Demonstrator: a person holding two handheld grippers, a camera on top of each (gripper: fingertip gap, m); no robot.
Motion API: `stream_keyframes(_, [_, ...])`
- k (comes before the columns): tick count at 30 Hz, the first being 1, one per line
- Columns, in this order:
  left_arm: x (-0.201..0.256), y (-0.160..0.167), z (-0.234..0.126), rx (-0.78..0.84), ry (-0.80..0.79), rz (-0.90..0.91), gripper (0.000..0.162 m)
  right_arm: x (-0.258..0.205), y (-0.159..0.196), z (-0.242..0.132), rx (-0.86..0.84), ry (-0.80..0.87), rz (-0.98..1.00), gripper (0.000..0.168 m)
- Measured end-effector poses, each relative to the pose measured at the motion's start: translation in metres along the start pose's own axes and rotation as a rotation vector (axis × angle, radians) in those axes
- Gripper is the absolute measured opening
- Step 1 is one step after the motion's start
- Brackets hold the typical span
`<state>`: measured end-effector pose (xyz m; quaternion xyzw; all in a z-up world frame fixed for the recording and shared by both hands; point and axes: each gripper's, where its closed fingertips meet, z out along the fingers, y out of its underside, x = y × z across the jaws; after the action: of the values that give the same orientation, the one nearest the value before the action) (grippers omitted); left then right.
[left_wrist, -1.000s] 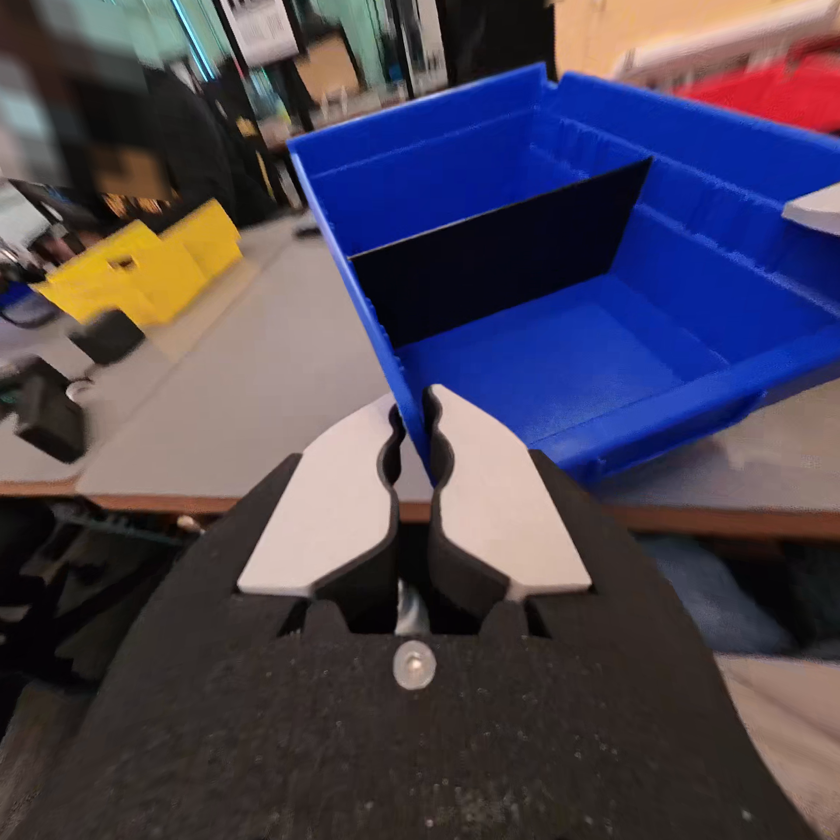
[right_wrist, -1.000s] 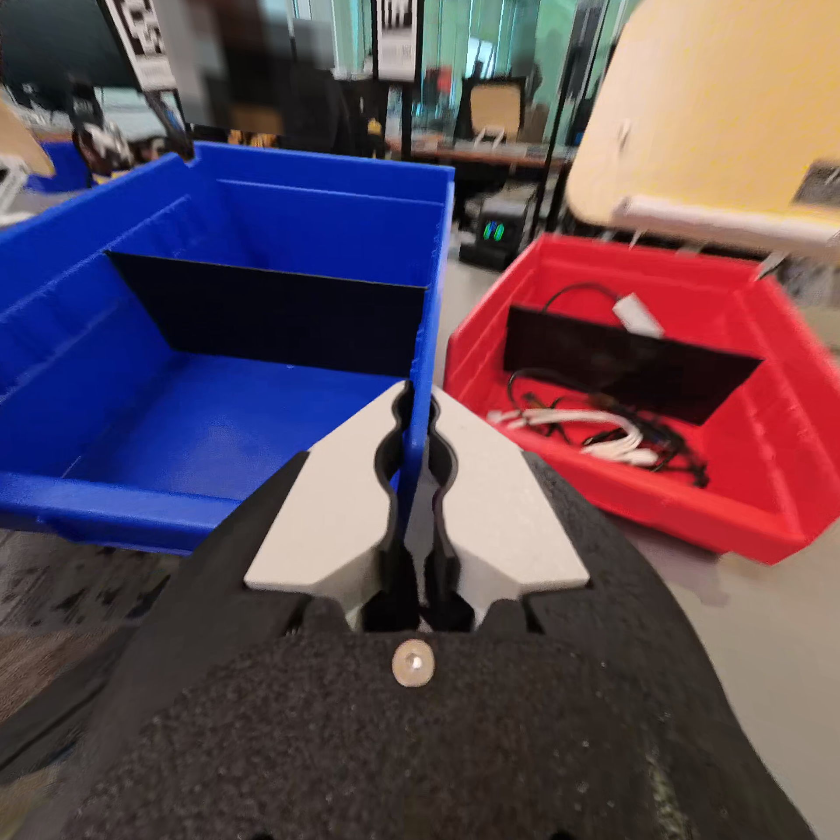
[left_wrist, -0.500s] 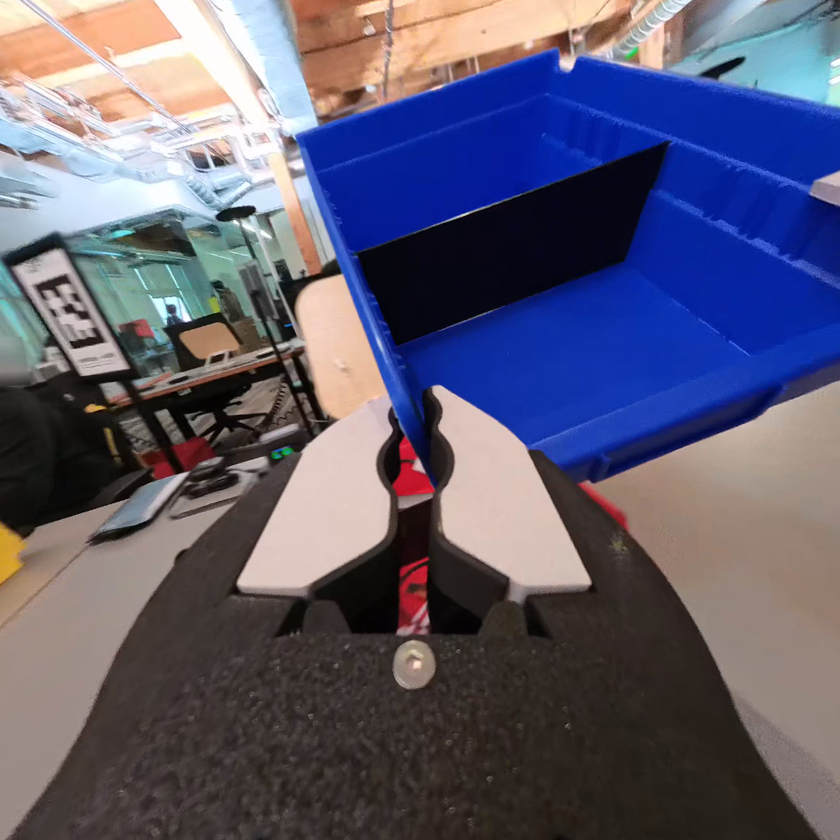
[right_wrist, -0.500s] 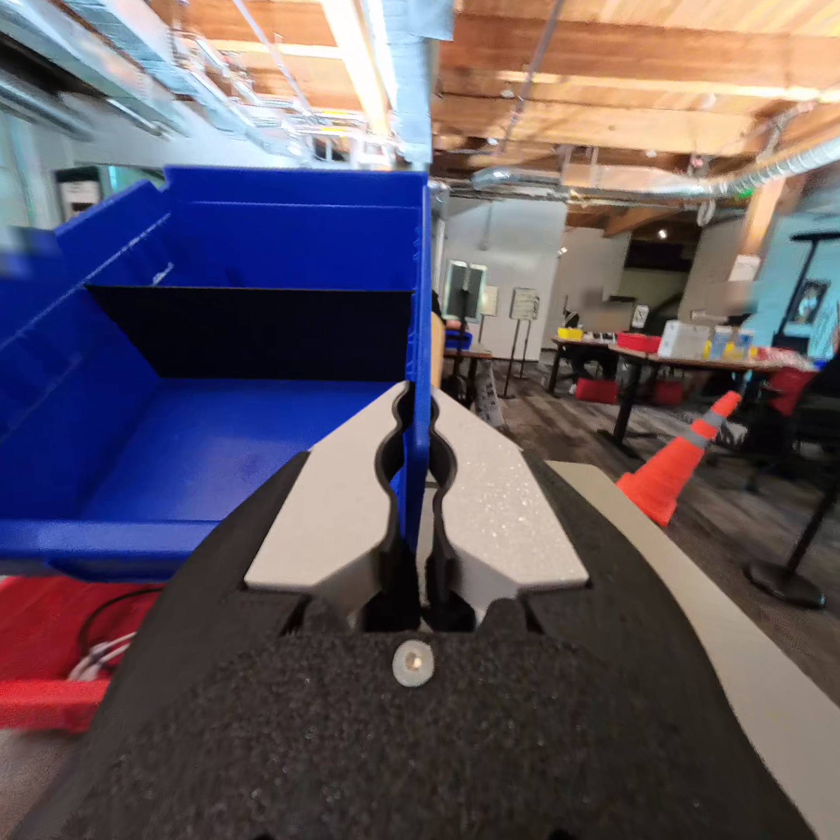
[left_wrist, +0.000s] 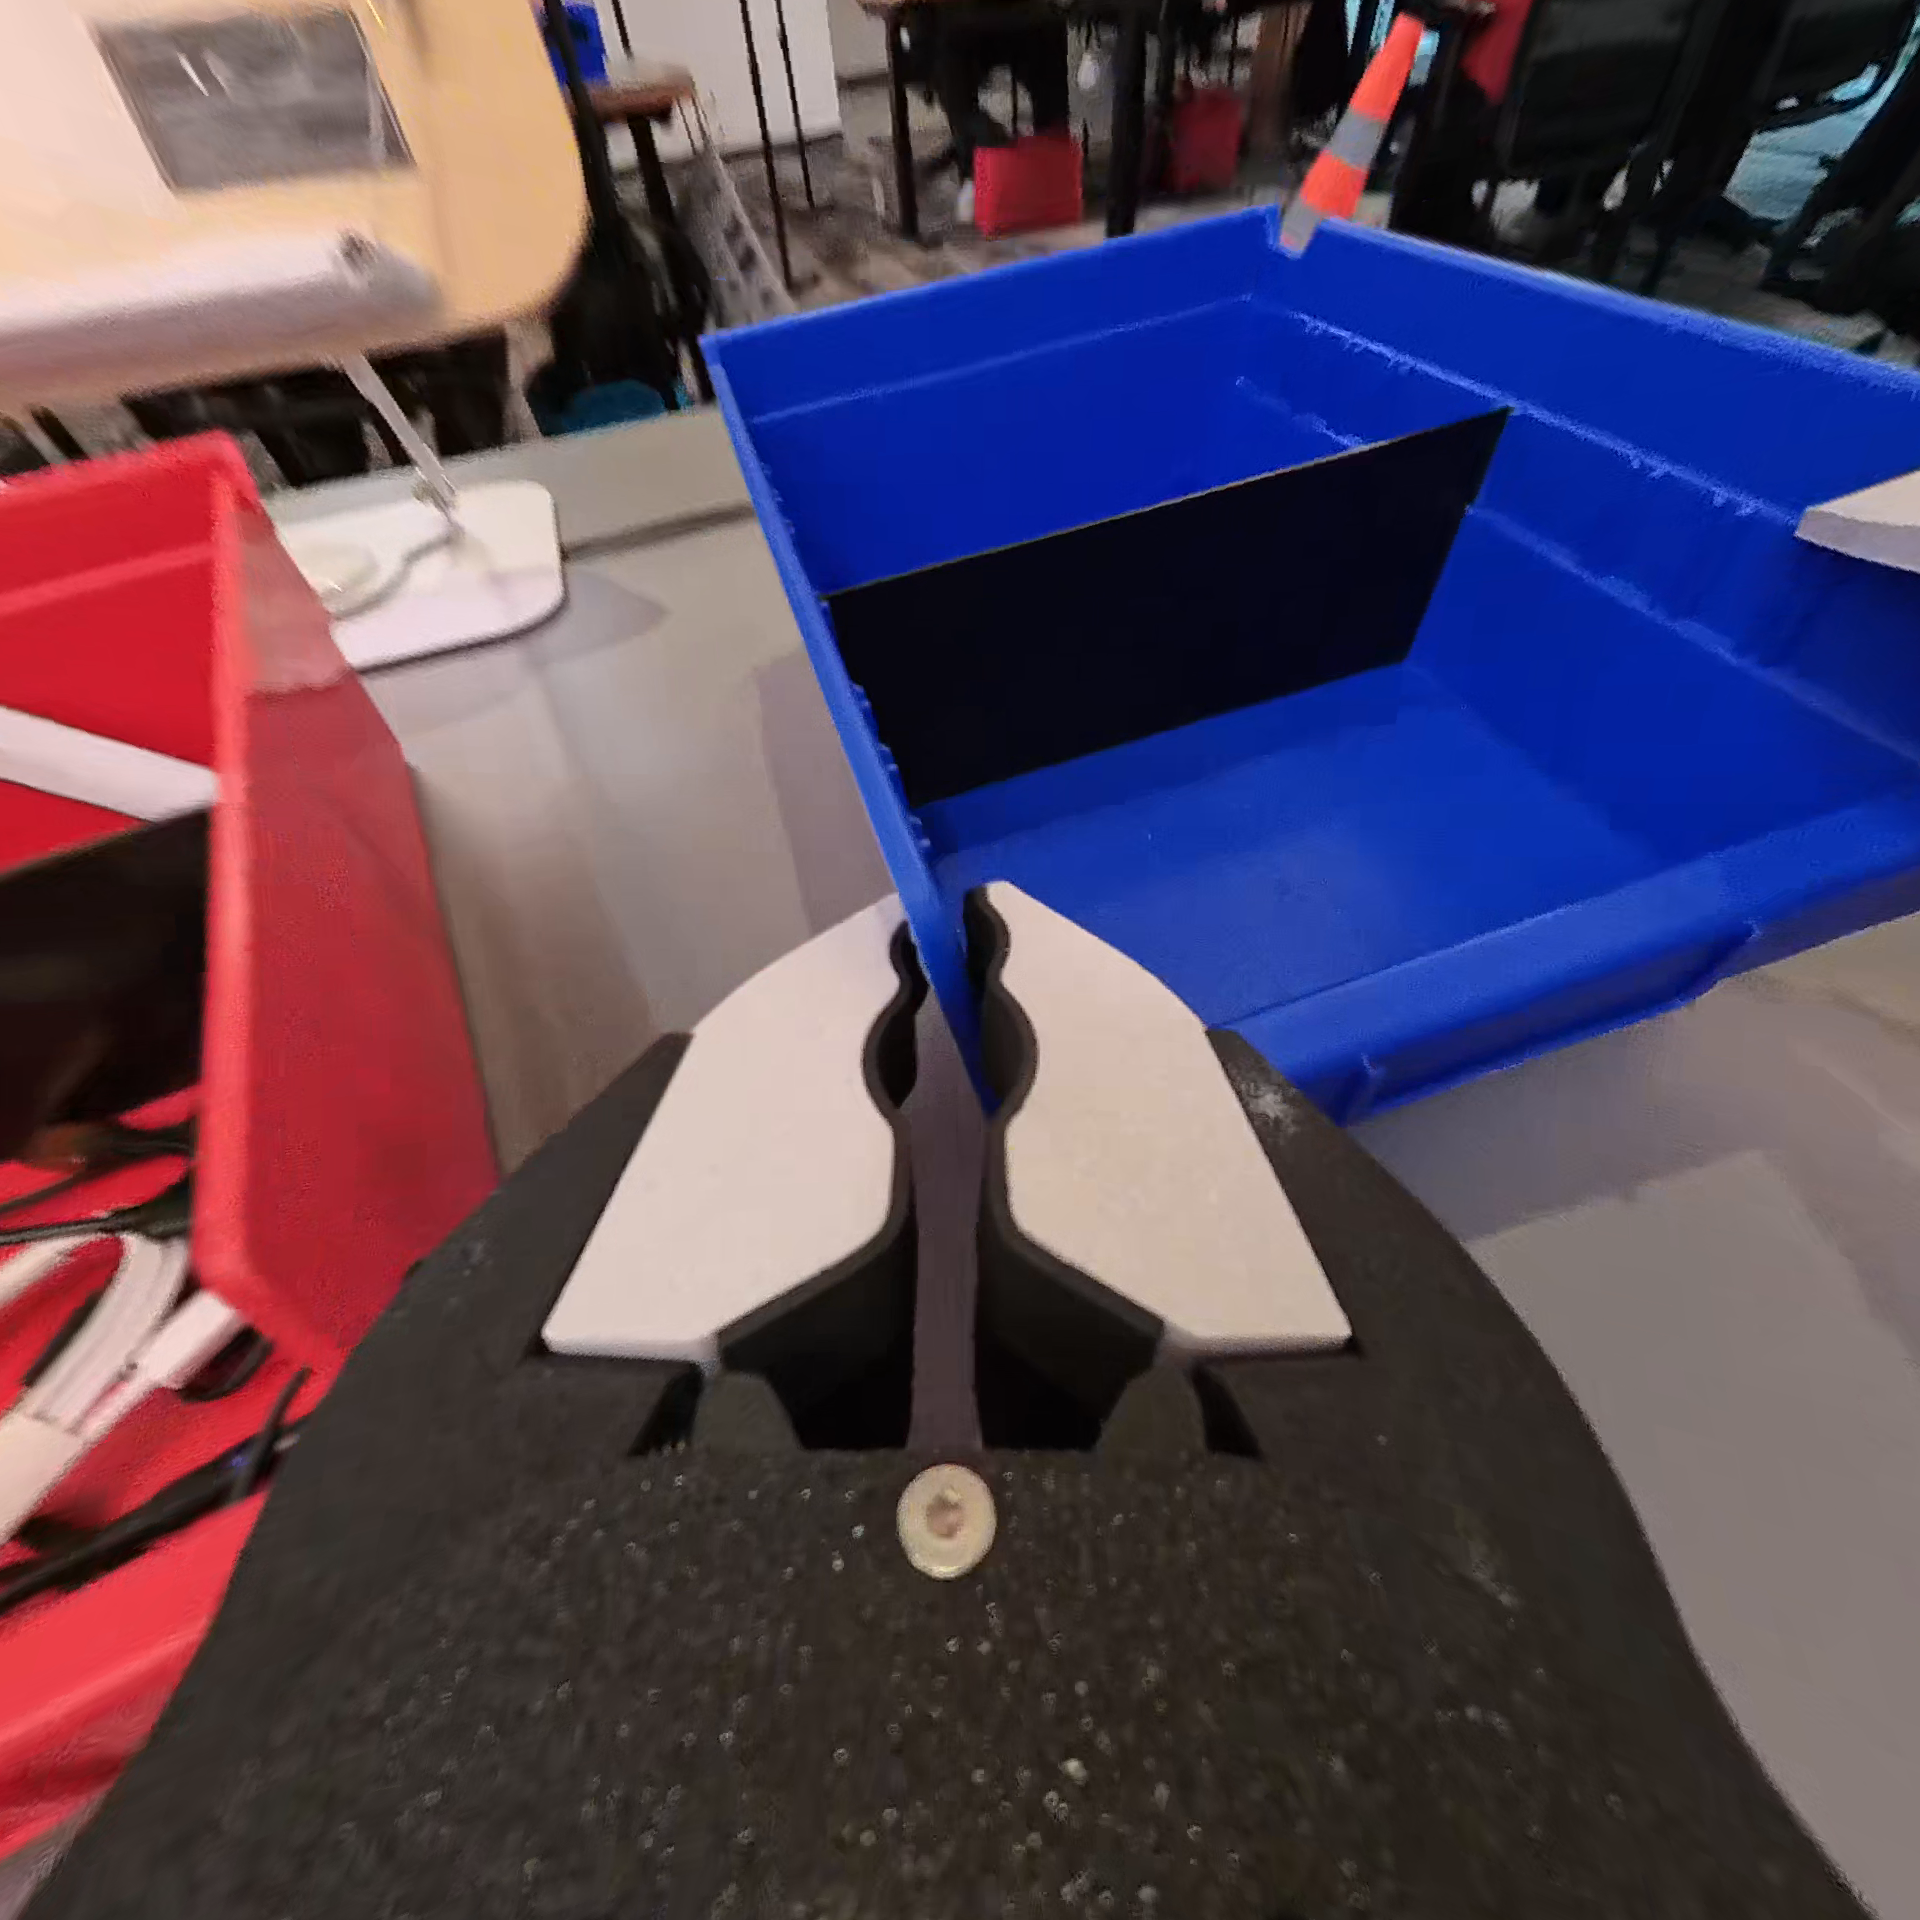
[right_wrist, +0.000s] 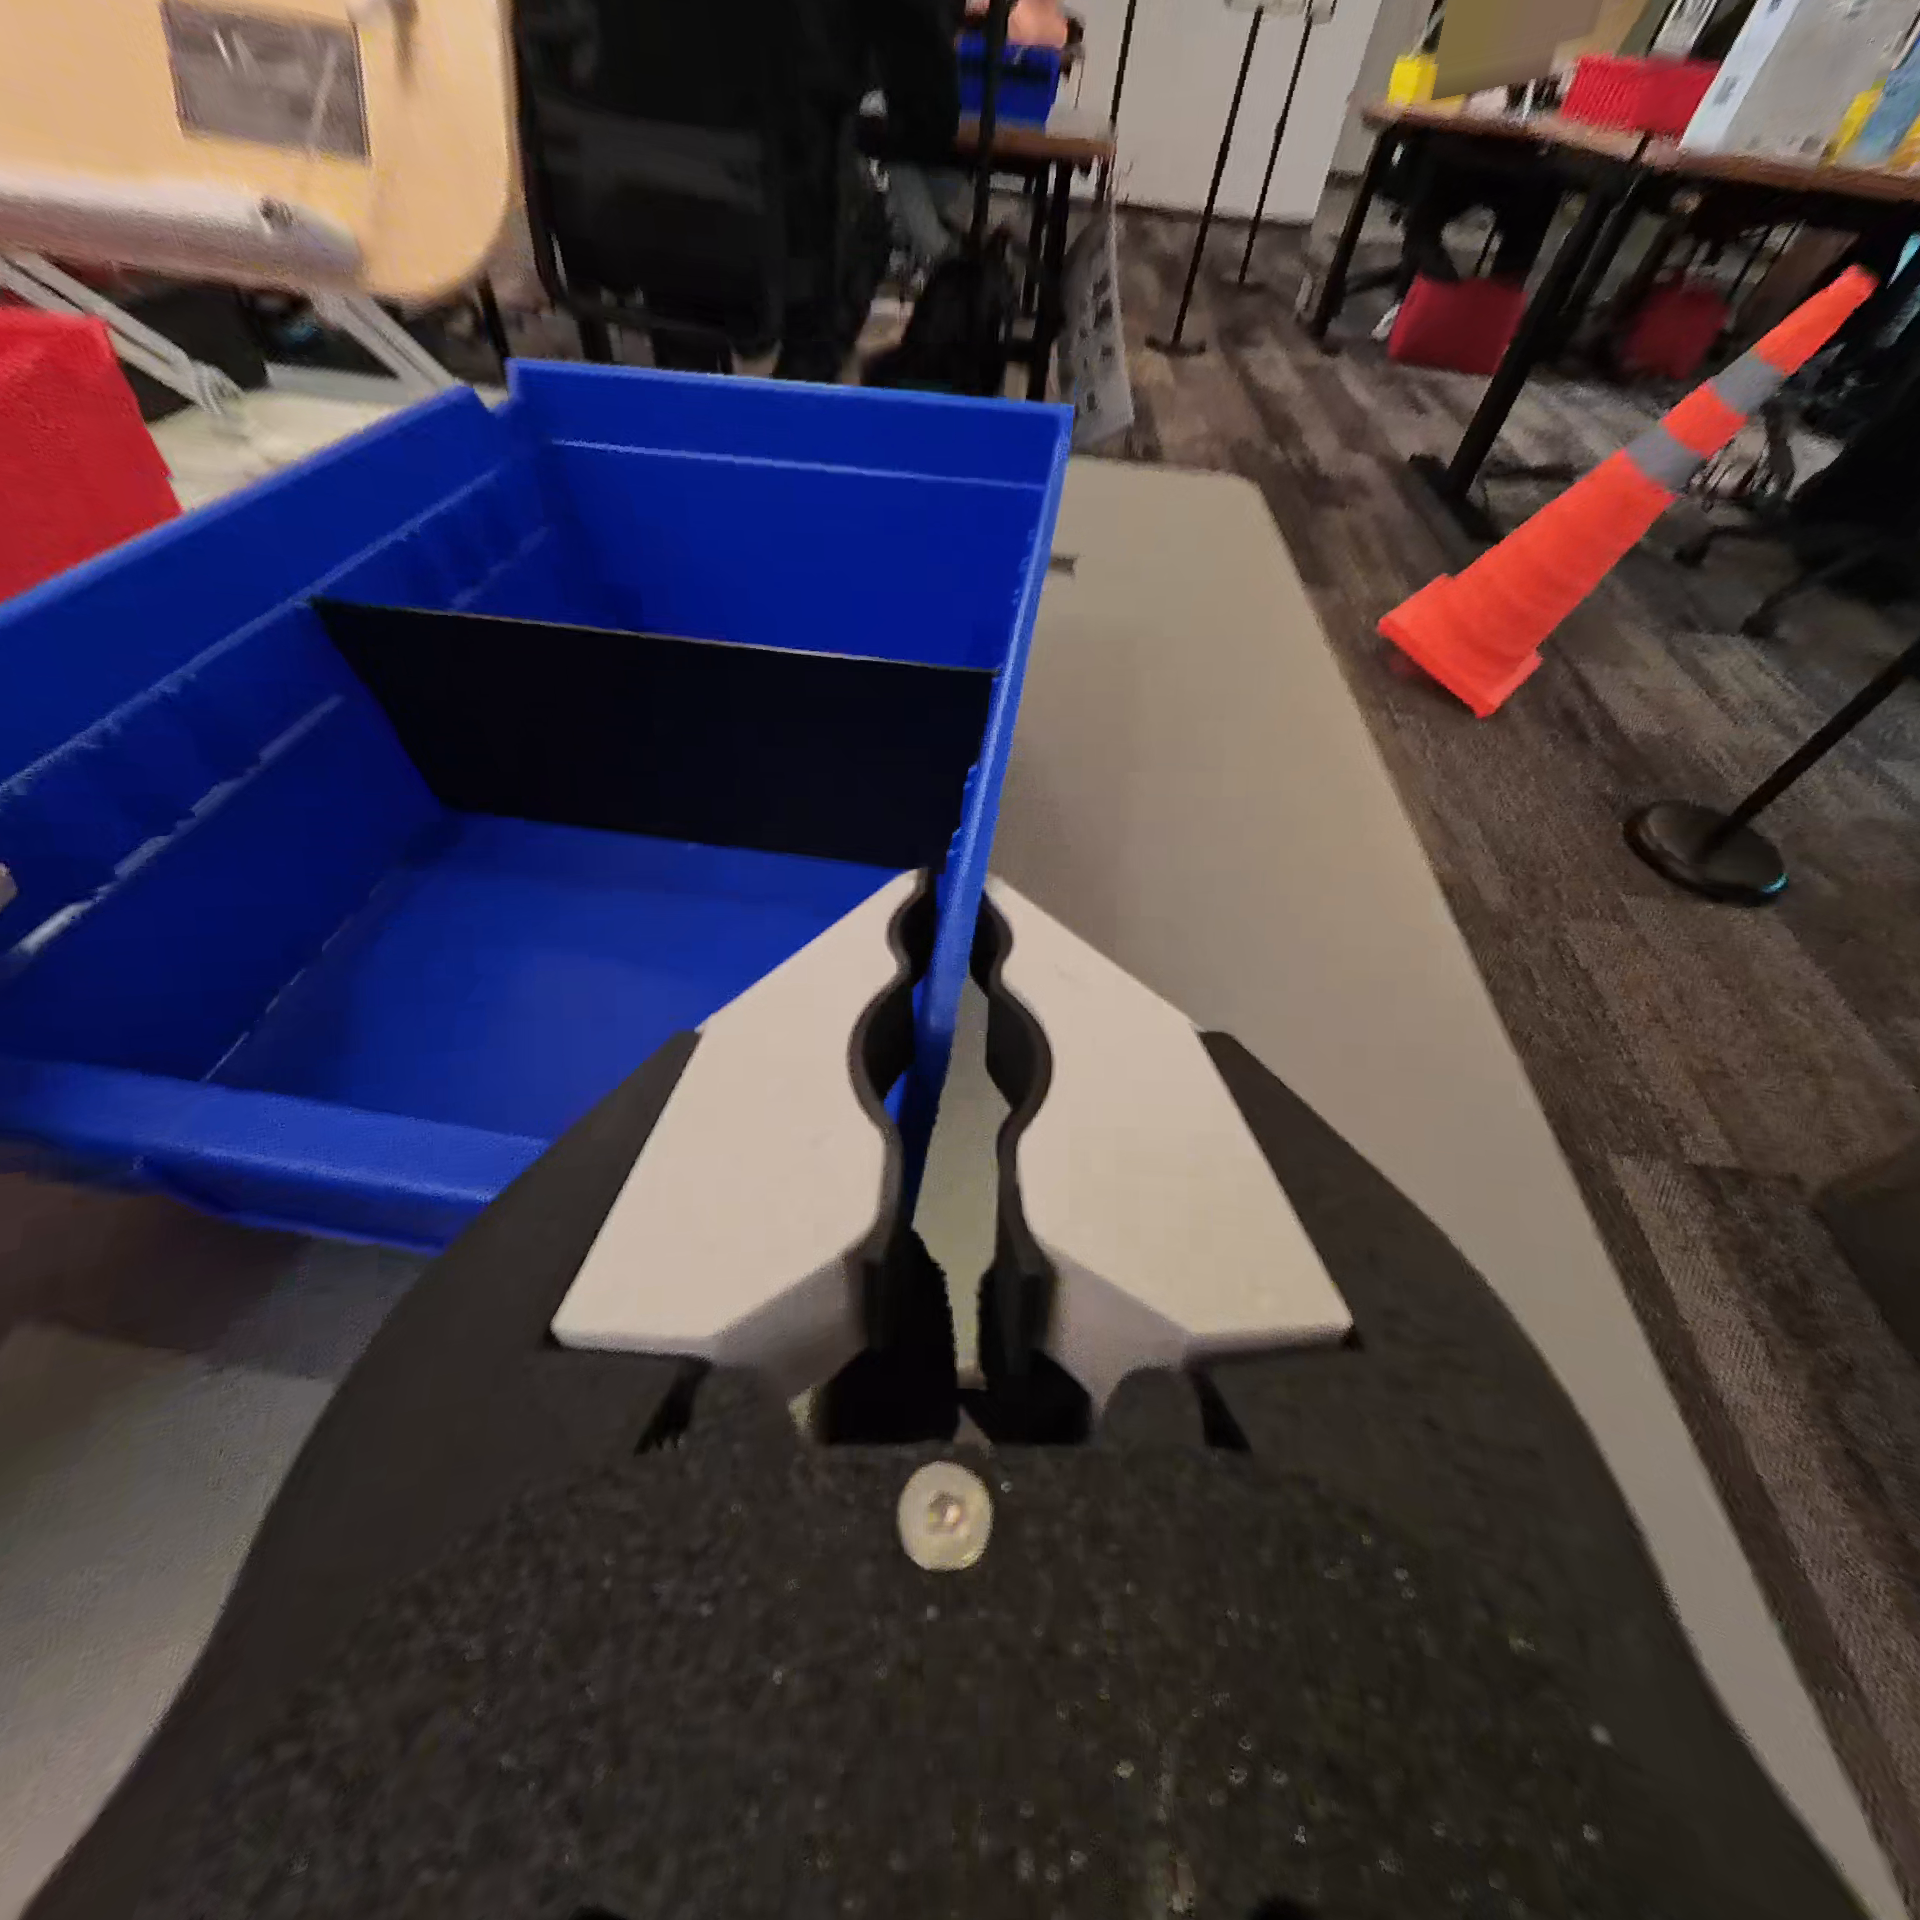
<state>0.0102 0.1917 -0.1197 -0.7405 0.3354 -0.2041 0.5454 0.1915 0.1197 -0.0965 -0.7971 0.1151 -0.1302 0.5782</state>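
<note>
The left tongs (left_wrist: 943, 925) pinch the left side wall of the blue bin (left_wrist: 1351, 883), one finger on each face of the wall. The right tongs (right_wrist: 951, 894) clamp the bin's (right_wrist: 540, 935) opposite wall the same way. The bin sits over the grey bench (left_wrist: 623, 769), with a black divider (left_wrist: 1143, 623) standing across its inside. Just left of it is a red bin (left_wrist: 312, 935) holding cables. Farther off, an orange cone (right_wrist: 1579, 520) stands on the floor.
</note>
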Motion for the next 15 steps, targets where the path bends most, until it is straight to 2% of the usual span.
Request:
stream_keyframes(1, [0.001,0.003,0.002,0.006,0.002,-0.008,0.006,0.002,0.010,0.004,-0.045,0.009,0.015,0.003])
stream_keyframes(4, [0.006,0.006,0.002,-0.028,-0.006,0.045,0.008,0.006,0.015,0.011,-0.040,0.010,0.108,0.002])
stream_keyframes(8, [0.019,0.008,-0.010,-0.086,0.128,0.008,0.013,0.011,0.017,0.010,-0.071,0.001,0.182,0.001])
stream_keyframes(12, [0.015,-0.003,-0.066,-0.047,0.250,0.015,0.014,0.014,0.018,0.009,-0.061,0.007,0.218,0.006])
stream_keyframes(14, [-0.010,-0.015,-0.103,0.014,0.262,0.046,0.017,0.019,0.017,0.007,-0.060,0.028,0.223,0.013])
stream_keyframes(15, [-0.033,-0.021,-0.119,0.054,0.220,0.064,0.019,0.023,0.014,0.003,-0.058,0.066,0.209,0.019])
